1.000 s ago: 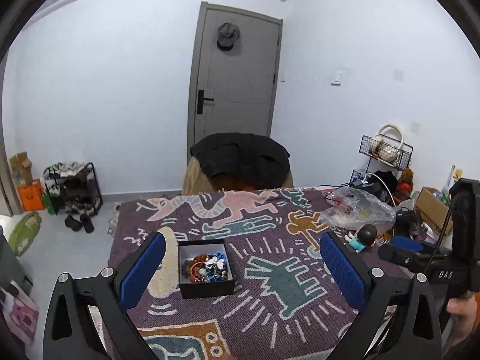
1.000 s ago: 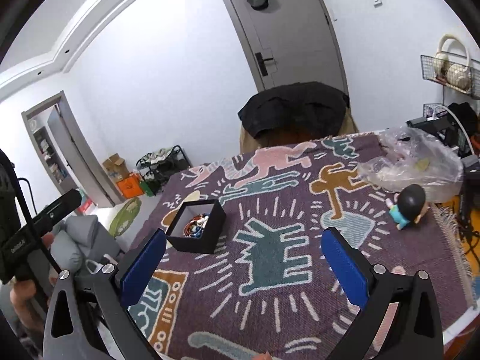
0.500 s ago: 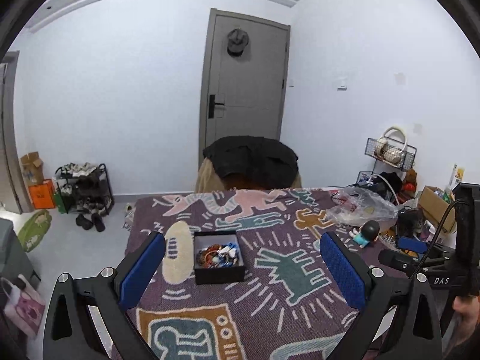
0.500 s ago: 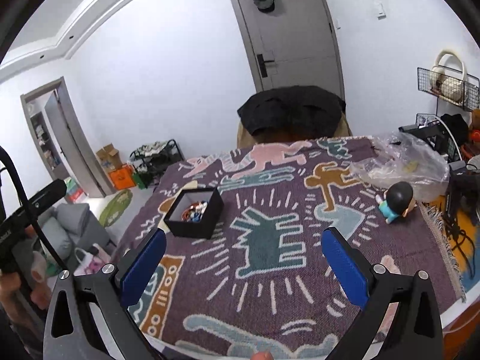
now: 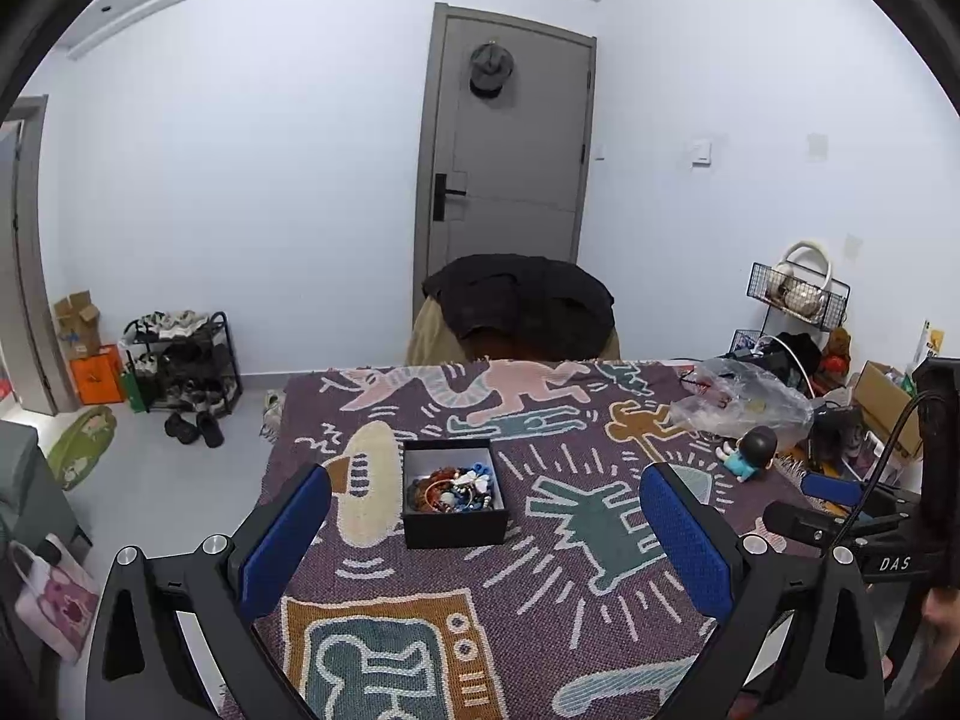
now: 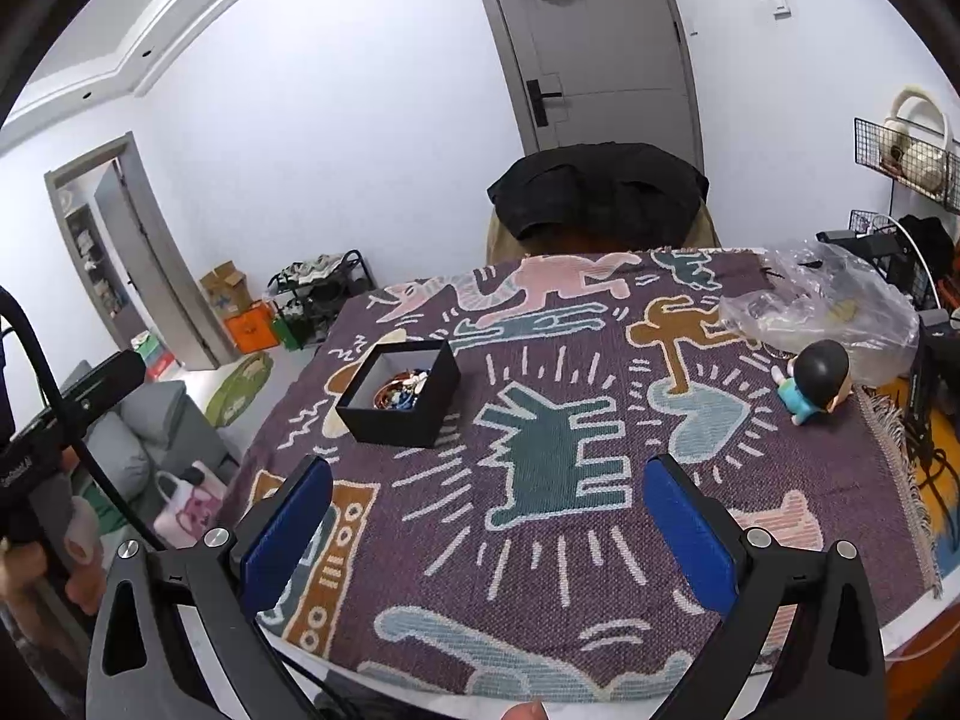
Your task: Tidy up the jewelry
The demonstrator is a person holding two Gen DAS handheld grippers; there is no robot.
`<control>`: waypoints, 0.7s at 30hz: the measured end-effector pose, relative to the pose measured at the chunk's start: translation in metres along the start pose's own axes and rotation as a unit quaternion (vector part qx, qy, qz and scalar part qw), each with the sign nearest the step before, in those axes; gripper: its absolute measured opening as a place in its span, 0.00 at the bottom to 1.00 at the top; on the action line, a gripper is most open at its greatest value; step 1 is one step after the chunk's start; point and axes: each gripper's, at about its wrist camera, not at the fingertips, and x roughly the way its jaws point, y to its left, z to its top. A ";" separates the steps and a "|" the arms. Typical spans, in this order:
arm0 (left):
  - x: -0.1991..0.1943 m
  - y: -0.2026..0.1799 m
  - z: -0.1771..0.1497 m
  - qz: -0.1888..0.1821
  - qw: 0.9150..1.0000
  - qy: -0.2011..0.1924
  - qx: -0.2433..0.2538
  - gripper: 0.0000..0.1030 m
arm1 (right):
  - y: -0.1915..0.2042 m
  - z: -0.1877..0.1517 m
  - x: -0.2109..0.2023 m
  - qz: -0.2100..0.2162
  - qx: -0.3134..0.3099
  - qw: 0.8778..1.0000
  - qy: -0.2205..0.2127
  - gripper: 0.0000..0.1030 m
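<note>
The jewelry [image 5: 451, 489], a tangle of beads and rings in reds, blues and whites, lies heaped in the open black box [image 5: 454, 531], which stands on the patterned cloth [image 5: 540, 600] covering the bench, just ahead of my left claw [image 5: 486, 537] and nearer its left pad than its right; from my right claw [image 6: 489, 531] the same box sits farther off, ahead and to the left. Both claws are spread wide and hold nothing, each hovering above the cloth at my edge of the bench. No loose pieces show on the cloth in either view, so the scene fits a pile waiting to be sorted as well as a pile already gathered into the box; I cannot tell which. I judge that the risk lies in the tangle itself: if I pinch one strand, its neighbours may come up with it and spill over the wall, or the light box may tip or slide on the woven cloth. The wide pads also look coarse against such small pieces. The left view looks down into the box and shows the heap plainly, with the right claw's handle at its right edge. The right view sees the box at a slant, so its near wall hides most of the heap, but it shows the clear plastic bag [image 6: 822, 303] and the little doll [image 6: 813, 381] far to the right more fully.
</note>
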 end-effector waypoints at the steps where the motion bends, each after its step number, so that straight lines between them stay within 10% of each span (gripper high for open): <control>1: 0.000 0.001 -0.001 0.000 1.000 0.001 0.000 1.00 | 0.000 0.000 0.000 0.000 -0.001 1.000 0.000 1.00; 21: -0.009 0.015 -0.007 0.008 1.000 -0.005 -0.017 1.00 | 0.012 -0.001 -0.002 0.009 -0.017 1.000 -0.007 1.00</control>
